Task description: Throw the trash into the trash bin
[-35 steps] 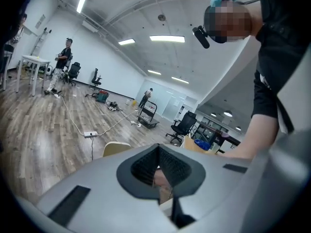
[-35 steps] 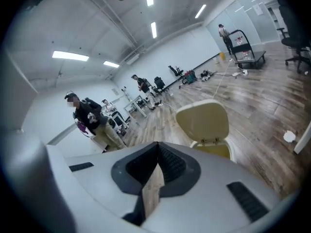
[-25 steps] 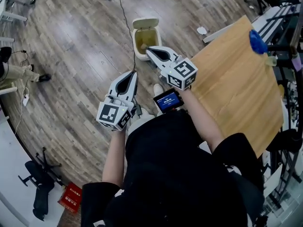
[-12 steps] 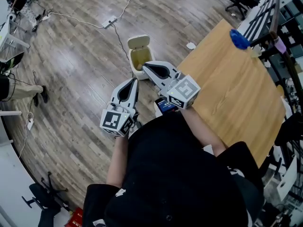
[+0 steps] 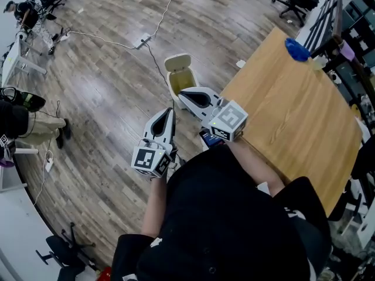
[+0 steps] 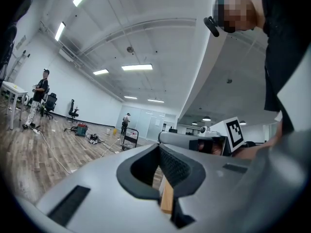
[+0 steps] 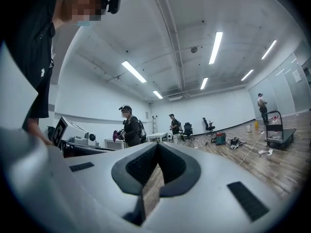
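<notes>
We hold one pair of tongs in each hand, both pointing level in front of our torso. The left tongs (image 5: 170,111) have jaws closed tip to tip with nothing between, carried on a bare left forearm (image 5: 153,201). The right tongs (image 5: 183,93), likewise closed and empty, sit just ahead, tips angled toward the left pair, on a bent right forearm (image 5: 253,164).

Two pale grey grippers, the left gripper (image 5: 169,113) and the right gripper (image 5: 181,93), had black ribbed pads. The left cube (image 5: 151,160) and right cube (image 5: 229,122) were white with black square markers. At twelve o'clock from them, the trash bin (image 5: 177,63) was white outside and cream-yellow inside. The floor (image 5: 105,92) showed grey-brown wood planks. At two o'clock, the table (image 5: 293,110) was honey-coloured wood grain, with a bright blue object (image 5: 297,49) at its far edge. The person's shirt (image 5: 222,215) was black.
</notes>
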The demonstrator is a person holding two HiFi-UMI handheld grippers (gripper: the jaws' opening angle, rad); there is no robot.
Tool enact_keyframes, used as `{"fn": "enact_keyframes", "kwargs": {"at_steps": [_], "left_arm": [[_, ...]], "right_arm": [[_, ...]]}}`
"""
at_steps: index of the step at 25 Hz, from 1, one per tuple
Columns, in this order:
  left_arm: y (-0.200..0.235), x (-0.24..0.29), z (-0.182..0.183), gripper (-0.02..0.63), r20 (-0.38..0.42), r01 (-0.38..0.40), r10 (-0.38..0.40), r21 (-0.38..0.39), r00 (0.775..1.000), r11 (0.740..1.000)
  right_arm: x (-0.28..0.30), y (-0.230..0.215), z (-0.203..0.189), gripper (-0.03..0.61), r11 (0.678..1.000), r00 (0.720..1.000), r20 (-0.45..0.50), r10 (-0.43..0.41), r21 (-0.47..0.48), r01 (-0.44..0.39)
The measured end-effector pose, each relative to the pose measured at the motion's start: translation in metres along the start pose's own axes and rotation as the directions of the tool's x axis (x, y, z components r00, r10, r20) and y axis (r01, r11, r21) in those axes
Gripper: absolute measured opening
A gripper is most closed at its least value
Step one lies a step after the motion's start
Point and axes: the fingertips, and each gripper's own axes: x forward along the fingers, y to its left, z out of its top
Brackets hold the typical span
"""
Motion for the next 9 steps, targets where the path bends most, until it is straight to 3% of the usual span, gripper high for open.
{"fn": "enact_keyframes", "kwargs": {"at_steps": [9], "left_arm": [[0.0026, 0.0005, -0.0029, -0.003, -0.004, 0.007, -0.007, -0.002, 1.0, 1.0]], "right_arm": [[0.0046, -0.001, -0.0059, -0.002, 1.0, 1.0, -0.014, 0.0, 0.005, 0.0]]}}
